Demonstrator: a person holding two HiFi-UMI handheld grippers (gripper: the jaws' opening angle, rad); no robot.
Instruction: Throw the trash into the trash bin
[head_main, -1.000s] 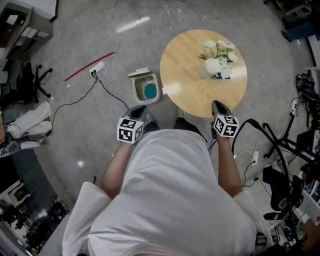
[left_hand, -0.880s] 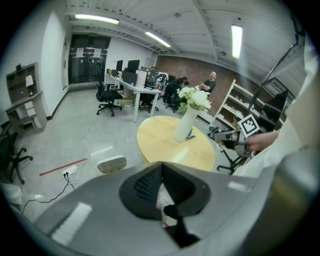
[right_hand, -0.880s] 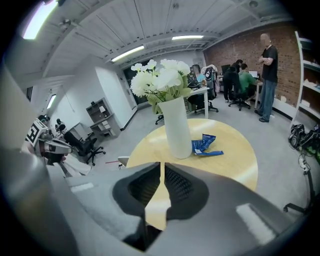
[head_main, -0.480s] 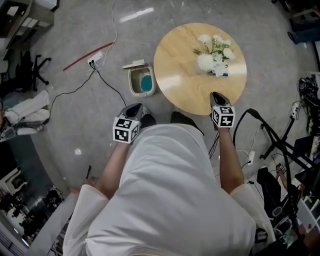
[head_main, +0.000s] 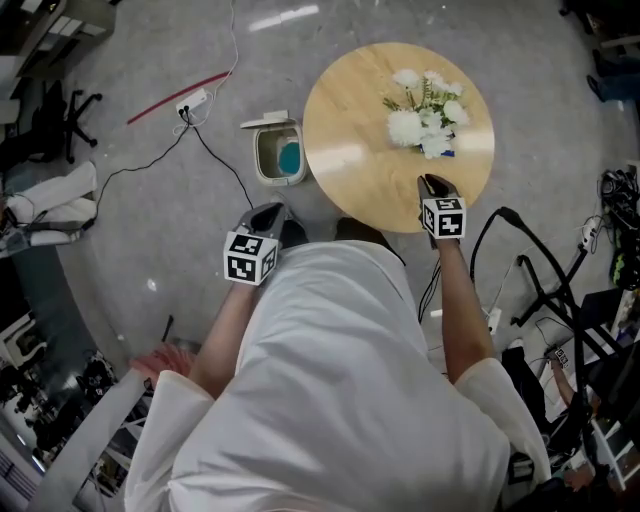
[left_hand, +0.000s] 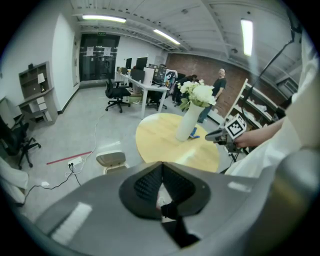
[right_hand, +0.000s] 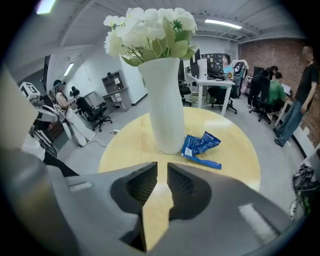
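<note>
Right tongs (right_hand: 161, 170), angled down, just opening, slightly apart, empty; left tongs (left_hand: 161, 166), angled down, together. Beyond right tongs: one vase (right_hand: 167, 110), one wrapper (right_hand: 201, 145). Beyond left: one bin (head_main: 261, 162).

White short-sleeved shirt (head_main: 340, 400), grey left claw (head_main: 268, 212) and right claw (head_main: 431, 183), black ribbed pads (right_hand: 181, 185), black-and-white marker cubes (head_main: 250, 258)

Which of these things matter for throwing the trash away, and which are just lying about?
For the job: blue wrapper beside the vase; open trash bin on the floor.
Just lying about: the vase of flowers; power strip; office chair.
</note>
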